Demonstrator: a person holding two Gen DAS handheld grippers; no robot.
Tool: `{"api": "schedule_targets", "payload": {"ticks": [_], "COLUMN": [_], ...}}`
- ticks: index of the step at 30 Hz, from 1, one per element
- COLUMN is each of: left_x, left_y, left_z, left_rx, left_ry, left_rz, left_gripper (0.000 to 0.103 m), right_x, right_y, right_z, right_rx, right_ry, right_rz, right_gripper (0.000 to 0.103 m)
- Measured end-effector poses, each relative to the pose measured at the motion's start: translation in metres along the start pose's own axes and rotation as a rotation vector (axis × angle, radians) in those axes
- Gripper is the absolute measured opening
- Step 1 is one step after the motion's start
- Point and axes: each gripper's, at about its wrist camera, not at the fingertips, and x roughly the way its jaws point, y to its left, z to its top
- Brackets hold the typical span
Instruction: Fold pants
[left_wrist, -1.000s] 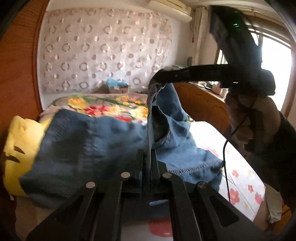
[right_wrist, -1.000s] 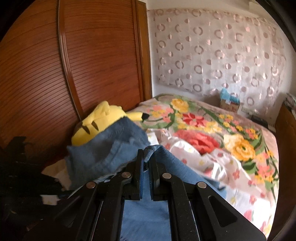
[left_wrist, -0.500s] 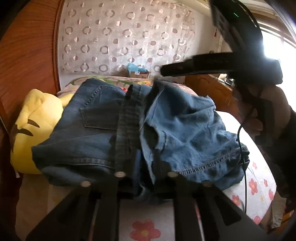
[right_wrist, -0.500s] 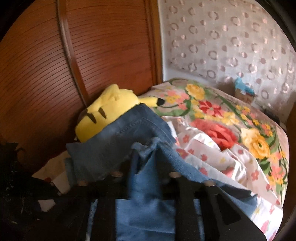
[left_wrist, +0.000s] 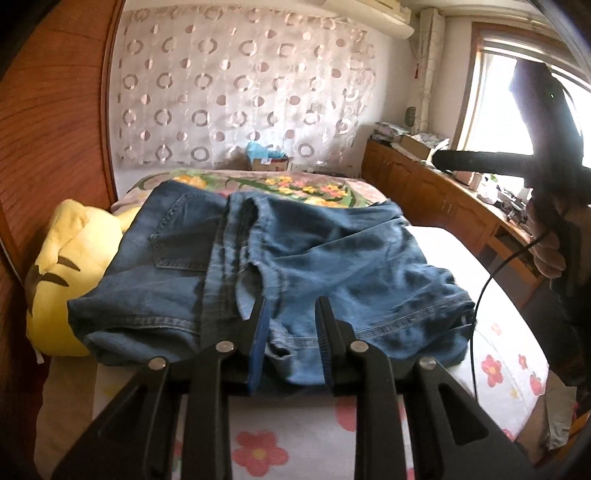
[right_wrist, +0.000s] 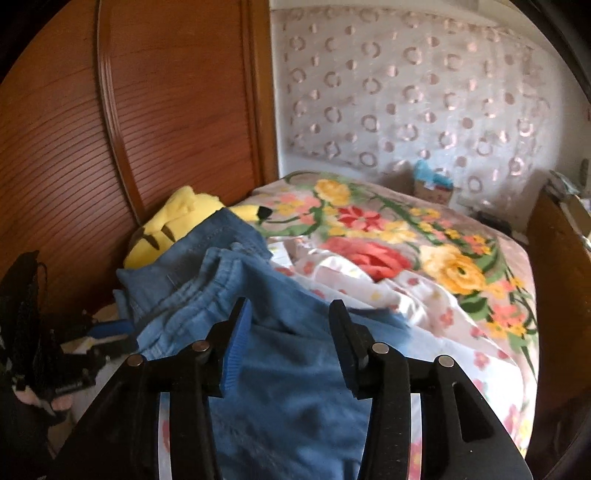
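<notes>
The pants (left_wrist: 295, 258), blue denim, lie folded in a loose bundle on the bed (left_wrist: 461, 258), spread across the white flowered sheet (left_wrist: 509, 354) with a back pocket facing up on their left half. Their left edge rests against a yellow plush toy (left_wrist: 70, 254) that sits beside the wooden sliding door (left_wrist: 48, 147). The left tool (left_wrist: 290, 314) has just been opening: its two fingers stand apart, with the near hem of the denim between them but no pad pressing on it. The right tool (right_wrist: 290, 317) has likewise just been opening; its fingers are spread over the lighter, wrinkled part of the pants, and the cloth lies slack beneath them, not pinched. In the left wrist view the right tool appears at the right edge, held in a hand (left_wrist: 550, 247) above the bed's side, well apart from the denim. A flowered blanket (right_wrist: 406, 236) covers the far part of the bed below a patterned curtain (right_wrist: 424, 92).
</notes>
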Motion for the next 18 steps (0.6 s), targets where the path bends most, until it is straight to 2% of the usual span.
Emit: {"api": "schedule_targets", "payload": {"ticks": [8,13,15,17,18], "left_x": [-0.025,-0.041,-0.046,-0.051,-0.053], "left_y": [-0.036,-0.053,-0.057,-0.059,-0.06], "left_z": [0.002,-0.006,-0.01,-0.015,-0.017], "left_rx": [0.052,0.075,0.078,0.073,0.071], "left_ry": [-0.034,-0.044,-0.046,-0.051,-0.051], "left_rz": [-0.015,-0.017,-0.02,-0.018,-0.016], "left_gripper": [0.024,0.024,0.024,0.024,0.024], "right_x": [-0.058,-0.086,-0.09,-0.09,-0.089], "right_y": [-0.013,-0.015,-0.016,-0.017,-0.017], "right_z": [-0.025,-0.047,-0.059,-0.071,-0.077], "right_rx": [0.031,0.059,0.078,0.096,0.107], "right_ry": [-0.037,-0.052,-0.047,-0.043,-0.041], "right_rz": [-0.075,-0.093,-0.095,-0.094,-0.094], "right_gripper": [0.044,0.044,0.047,0.058,0.059]}}
